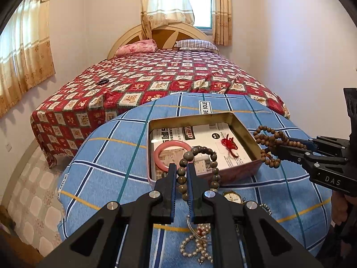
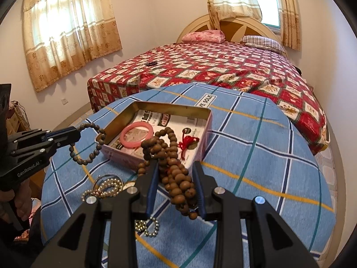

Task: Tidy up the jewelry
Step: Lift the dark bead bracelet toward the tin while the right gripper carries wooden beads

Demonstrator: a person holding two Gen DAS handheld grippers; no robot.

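Note:
An open tin box (image 1: 245,131) (image 2: 111,125) sits on a blue plaid cloth (image 1: 116,147) (image 2: 256,151). It holds a pink bangle (image 1: 165,151) (image 2: 136,134) and a red knot charm (image 1: 228,144) (image 2: 186,144). My left gripper (image 1: 181,167) (image 2: 77,135) is shut on a grey-brown bead bracelet (image 1: 200,150) (image 2: 89,145), held at the box's near edge. My right gripper (image 2: 176,167) (image 1: 277,147) is shut on a long brown bead string (image 2: 176,178) (image 1: 267,143), held at the box's right edge.
A pearl strand (image 1: 196,245) (image 2: 107,186), a watch (image 1: 232,196) and a small ball-bead chain (image 2: 149,226) lie on the cloth near me. A bed with a red patterned cover (image 1: 145,76) (image 2: 223,67) stands behind, with a dark bracelet (image 1: 102,81) on it.

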